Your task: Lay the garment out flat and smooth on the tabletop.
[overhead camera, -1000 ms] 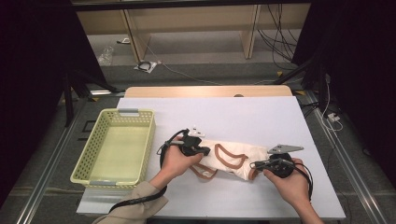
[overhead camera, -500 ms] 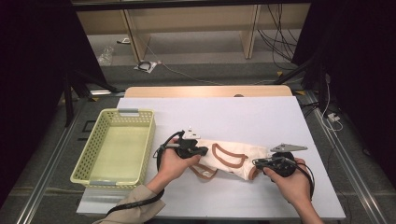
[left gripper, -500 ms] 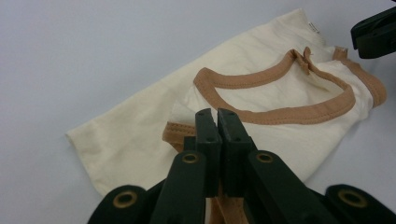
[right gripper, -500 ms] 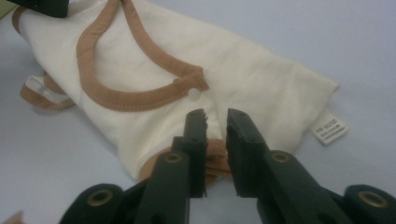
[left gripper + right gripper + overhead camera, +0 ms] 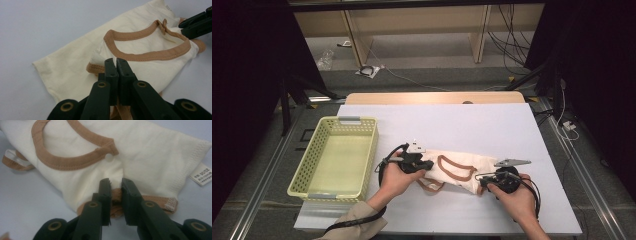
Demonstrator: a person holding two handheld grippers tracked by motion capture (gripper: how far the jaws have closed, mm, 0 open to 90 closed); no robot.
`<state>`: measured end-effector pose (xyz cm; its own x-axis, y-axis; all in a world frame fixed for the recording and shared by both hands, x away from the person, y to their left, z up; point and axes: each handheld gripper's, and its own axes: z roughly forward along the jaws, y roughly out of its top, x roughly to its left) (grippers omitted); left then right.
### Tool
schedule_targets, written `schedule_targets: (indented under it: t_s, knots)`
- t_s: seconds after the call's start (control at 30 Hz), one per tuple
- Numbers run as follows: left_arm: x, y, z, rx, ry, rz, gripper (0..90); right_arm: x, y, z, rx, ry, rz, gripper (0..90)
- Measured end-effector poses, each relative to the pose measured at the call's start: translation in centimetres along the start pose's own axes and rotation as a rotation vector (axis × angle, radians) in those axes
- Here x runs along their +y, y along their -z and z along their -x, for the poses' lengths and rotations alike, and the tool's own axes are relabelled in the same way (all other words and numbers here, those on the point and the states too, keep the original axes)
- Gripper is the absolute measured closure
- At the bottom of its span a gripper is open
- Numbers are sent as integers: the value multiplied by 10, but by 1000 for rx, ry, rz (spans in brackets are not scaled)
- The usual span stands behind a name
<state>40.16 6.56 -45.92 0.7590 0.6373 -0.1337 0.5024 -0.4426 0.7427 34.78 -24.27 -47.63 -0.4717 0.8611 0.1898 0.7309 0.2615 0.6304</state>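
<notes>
A cream baby garment (image 5: pixel 462 169) with brown trim lies crumpled on the white table (image 5: pixel 472 125), its round neckline facing up (image 5: pixel 150 65) (image 5: pixel 150 150). My left gripper (image 5: pixel 428 169) (image 5: pixel 115 61) is shut on the garment's left edge, at the brown hem. My right gripper (image 5: pixel 480 181) (image 5: pixel 115 183) pinches a bunch of cream cloth and brown hem at the garment's right end. Its jaws have just been closing, with that fold pressed between them. In the left gripper view, the right gripper (image 5: pixel 180 27) reaches in at the top right.
A yellow mesh basket (image 5: pixel 357 121) stands at the table's left, with nothing in it. A white size label (image 5: pixel 202 176) sticks out from the garment's seam. Dark floor, cables and shelf legs lie beyond the table's far edge.
</notes>
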Motion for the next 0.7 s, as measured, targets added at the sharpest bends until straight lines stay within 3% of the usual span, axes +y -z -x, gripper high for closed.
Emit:
schedule_targets:
  t_s: [0.2,0.4,0.7]
  knots:
    - [-1,2,2,-2,0,10,876,1,5,-3,-26,40,26,803]
    - [-1,6,0,-9,20,32,876,2,13,-2,-58,56,105,806]
    - [-3,6,0,-9,22,26,874,2,19,-4,-80,89,89,789]
